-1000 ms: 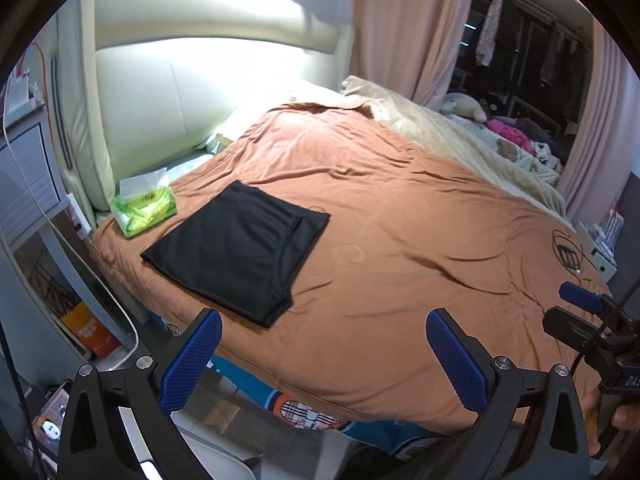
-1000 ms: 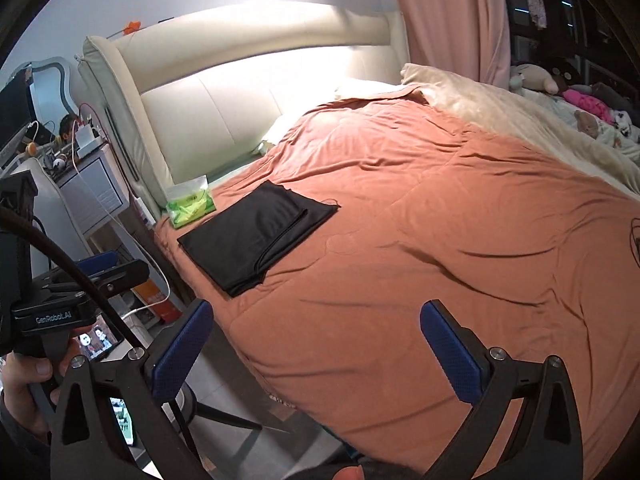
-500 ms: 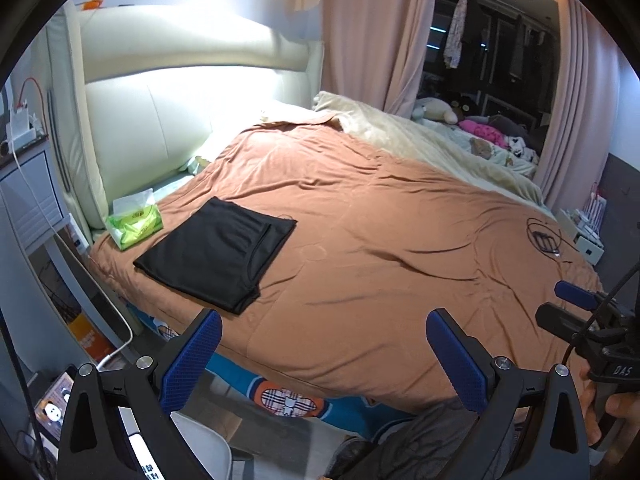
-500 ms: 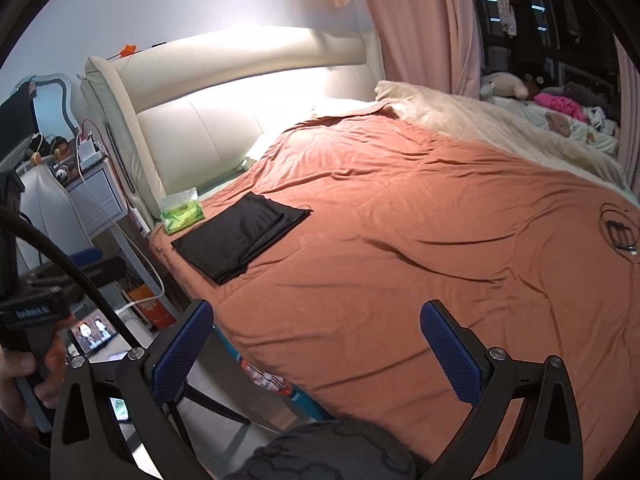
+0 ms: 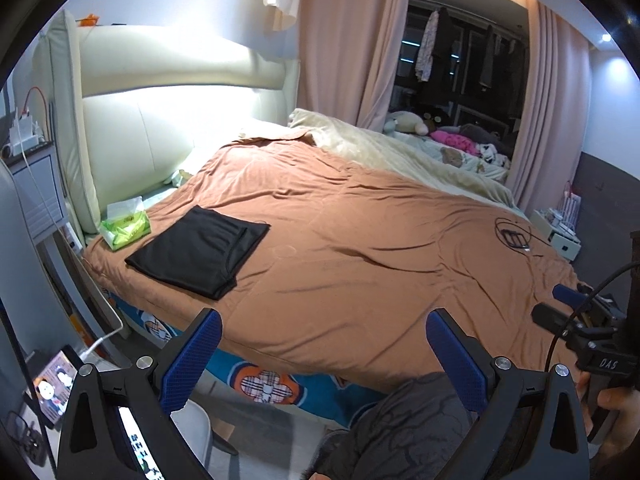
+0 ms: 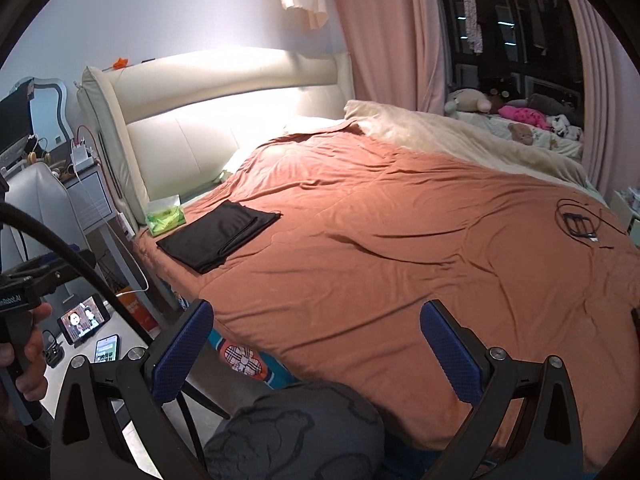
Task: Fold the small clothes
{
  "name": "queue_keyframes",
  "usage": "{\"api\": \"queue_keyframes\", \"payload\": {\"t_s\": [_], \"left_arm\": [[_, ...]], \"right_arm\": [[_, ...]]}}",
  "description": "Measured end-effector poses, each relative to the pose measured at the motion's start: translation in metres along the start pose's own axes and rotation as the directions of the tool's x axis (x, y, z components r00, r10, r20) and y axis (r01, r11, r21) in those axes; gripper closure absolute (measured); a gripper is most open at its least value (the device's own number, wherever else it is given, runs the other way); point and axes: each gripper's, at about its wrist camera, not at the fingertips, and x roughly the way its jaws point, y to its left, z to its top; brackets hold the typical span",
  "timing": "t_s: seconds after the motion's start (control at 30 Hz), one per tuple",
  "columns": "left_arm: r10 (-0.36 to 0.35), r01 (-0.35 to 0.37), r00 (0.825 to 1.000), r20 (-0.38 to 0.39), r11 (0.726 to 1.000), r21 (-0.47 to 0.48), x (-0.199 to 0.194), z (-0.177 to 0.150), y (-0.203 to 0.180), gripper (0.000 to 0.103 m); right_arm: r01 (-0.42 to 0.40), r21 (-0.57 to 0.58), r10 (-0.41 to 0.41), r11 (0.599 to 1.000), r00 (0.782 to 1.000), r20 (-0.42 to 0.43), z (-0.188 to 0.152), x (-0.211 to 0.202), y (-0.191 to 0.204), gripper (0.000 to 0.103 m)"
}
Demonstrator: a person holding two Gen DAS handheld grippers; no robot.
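Blue-padded fingers frame the bottom of both views: the left claw (image 5: 322, 350) and the right claw (image 6: 316, 344) each stand wide apart, gripping nothing, held back off the near edge of the bed (image 5: 360, 320) with a grey patterned knee or lap between them low in the frame. In the left view the right claw shows at the right edge; in the right view the person's hand (image 6: 24, 356) on the left handle sits at the lower left

Beyond the fingers, bare orange-brown duvet (image 6: 400, 260) fills the middle. Up and to the left of both claws lies the black garment (image 5: 200, 252), already a flat folded rectangle, its long axis running diagonally from lower left towards upper right of the frame. Touching or just beside its far-left corner is a green tissue pack (image 5: 126, 230), against the cream headboard (image 6: 208, 120)

My judgement: the left claw is nearer to it, so any reach goes leftward and forward. Far right, a coiled black cable (image 6: 580, 220) rests on the duvet, well apart from the garment
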Motion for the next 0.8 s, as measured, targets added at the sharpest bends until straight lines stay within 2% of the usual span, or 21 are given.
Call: {"api": "queue_keyframes", "payload": {"t_s": [0.13,0.47,0.53,0.8], "left_arm": [[0.001,-0.002,1.000,0.019,1.000,0.021,-0.014,-0.012,-0.007,0.000],[-0.028,0.026,0.999,0.046,0.998,0.049,-0.039,-0.038,-0.019,0.000],[-0.046,0.044,0.998,0.043,0.998,0.039,-0.041,-0.044,-0.020,0.000],[-0.040,0.037,0.998,0.052,0.998,0.052,-0.039,-0.058,-0.031,0.000]], "right_arm": [[0.037,0.003,-0.037,0.999,0.999,0.017,-0.015,-0.018,0.003,0.000],[0.048,0.040,-0.050,0.998,0.997,0.061,-0.056,-0.053,0.005,0.000],[0.056,0.038,-0.058,0.998,0.996,0.061,-0.062,-0.054,0.005,0.000],[0.082,0.054,-0.086,0.995,0.994,0.068,-0.073,-0.060,0.003,0.000]]}}
